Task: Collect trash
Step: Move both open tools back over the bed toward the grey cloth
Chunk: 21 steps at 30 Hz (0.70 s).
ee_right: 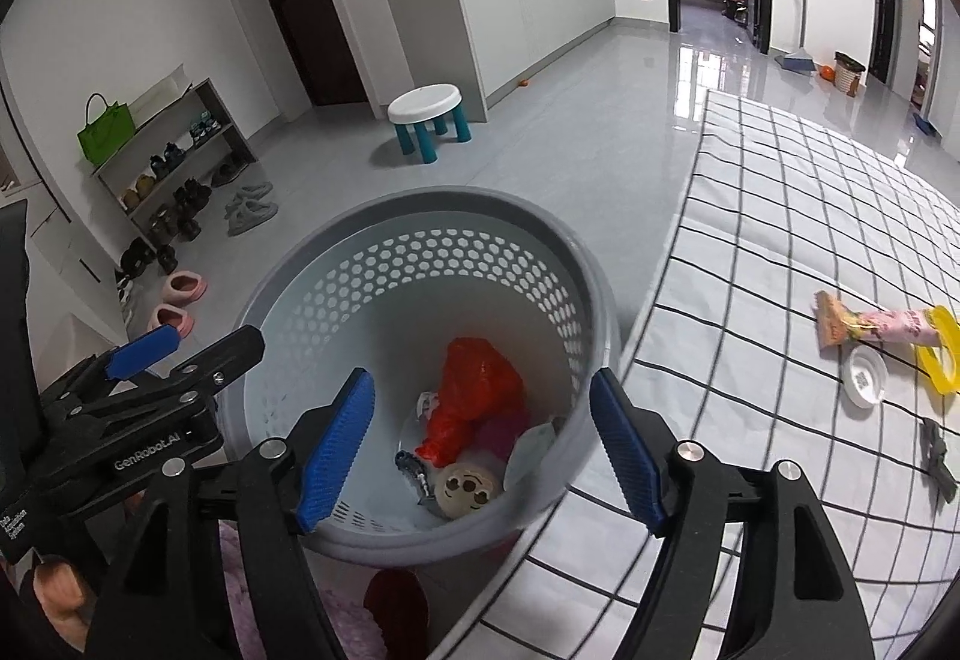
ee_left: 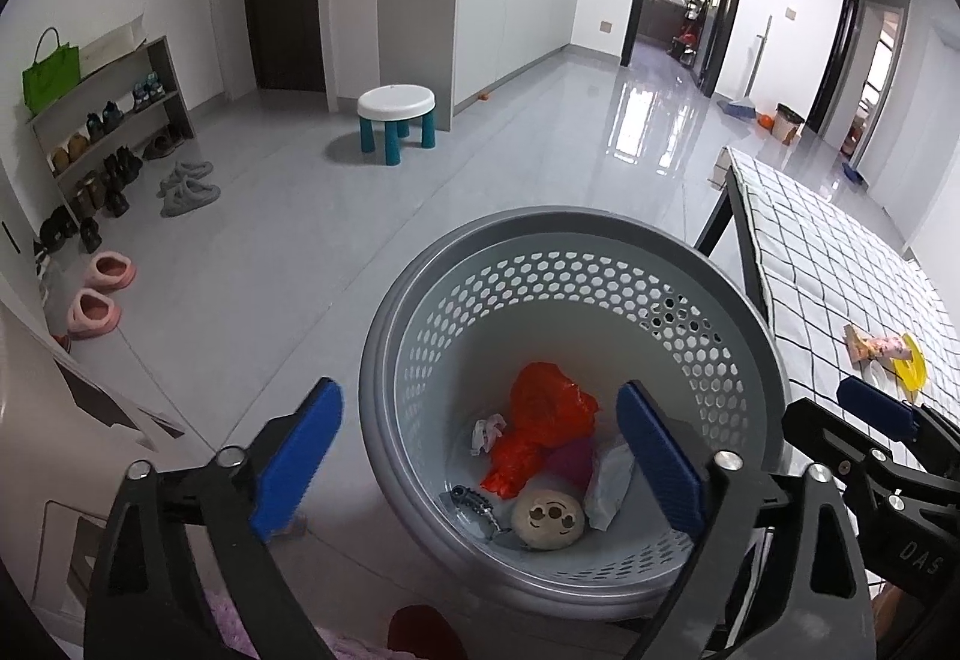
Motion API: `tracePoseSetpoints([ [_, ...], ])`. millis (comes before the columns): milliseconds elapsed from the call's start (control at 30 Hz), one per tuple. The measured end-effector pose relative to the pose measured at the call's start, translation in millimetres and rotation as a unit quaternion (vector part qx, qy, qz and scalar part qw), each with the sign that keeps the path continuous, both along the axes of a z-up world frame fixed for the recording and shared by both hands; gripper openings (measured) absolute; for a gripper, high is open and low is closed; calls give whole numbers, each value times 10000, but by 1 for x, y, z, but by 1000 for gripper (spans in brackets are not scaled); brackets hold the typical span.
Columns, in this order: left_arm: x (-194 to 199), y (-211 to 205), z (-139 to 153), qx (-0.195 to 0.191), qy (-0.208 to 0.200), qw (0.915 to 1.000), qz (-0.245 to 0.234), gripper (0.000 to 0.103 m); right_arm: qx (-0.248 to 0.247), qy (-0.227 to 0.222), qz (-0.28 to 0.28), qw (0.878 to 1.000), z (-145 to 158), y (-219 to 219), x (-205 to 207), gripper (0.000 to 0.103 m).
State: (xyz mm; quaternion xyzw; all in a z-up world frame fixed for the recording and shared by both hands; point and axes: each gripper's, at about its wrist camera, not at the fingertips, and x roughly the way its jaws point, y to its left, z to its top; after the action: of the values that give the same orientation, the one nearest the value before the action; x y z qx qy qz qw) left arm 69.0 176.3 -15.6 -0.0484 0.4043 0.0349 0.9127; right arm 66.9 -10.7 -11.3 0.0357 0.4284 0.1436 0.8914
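A grey perforated waste basket (ee_left: 420, 336) stands on the floor beside a table with a checked cloth (ee_right: 780, 240). Inside lie an orange plastic bag (ee_left: 549, 414), a round cream lid with a face (ee_left: 549, 519), a white wrapper (ee_left: 609, 480) and a small metal clip (ee_left: 474, 501). My left gripper (ee_left: 480, 459) hangs open over the basket (ee_right: 288, 300) with nothing between its fingers. Beside it, my right gripper (ee_right: 480, 447) is also open and empty above the basket. On the cloth lie a pink snack wrapper (ee_right: 870, 327), a white cap (ee_right: 864, 375), a yellow ring (ee_right: 942, 354) and a dark scrap (ee_right: 939, 456).
A white stool with teal legs (ee_left: 396, 111) stands on the grey floor behind the basket. A shoe rack (ee_left: 108, 138) with a green bag, grey slippers (ee_left: 189, 186) and pink slippers (ee_left: 99, 294) line the left wall. Cabinets (ee_left: 504, 12) are at the back; a broom and a bin are far right.
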Motion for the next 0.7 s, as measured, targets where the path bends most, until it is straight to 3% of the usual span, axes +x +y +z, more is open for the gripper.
tracePoseSetpoints([
  [367,-14,-28,11,129,-112,9995,-277,95,65,-152,-301,9994,10,-31,-20,75],
  [700,-22,-63,17,18,-129,9982,-583,96,71,-269,-681,9973,17,-75,-40,78],
])
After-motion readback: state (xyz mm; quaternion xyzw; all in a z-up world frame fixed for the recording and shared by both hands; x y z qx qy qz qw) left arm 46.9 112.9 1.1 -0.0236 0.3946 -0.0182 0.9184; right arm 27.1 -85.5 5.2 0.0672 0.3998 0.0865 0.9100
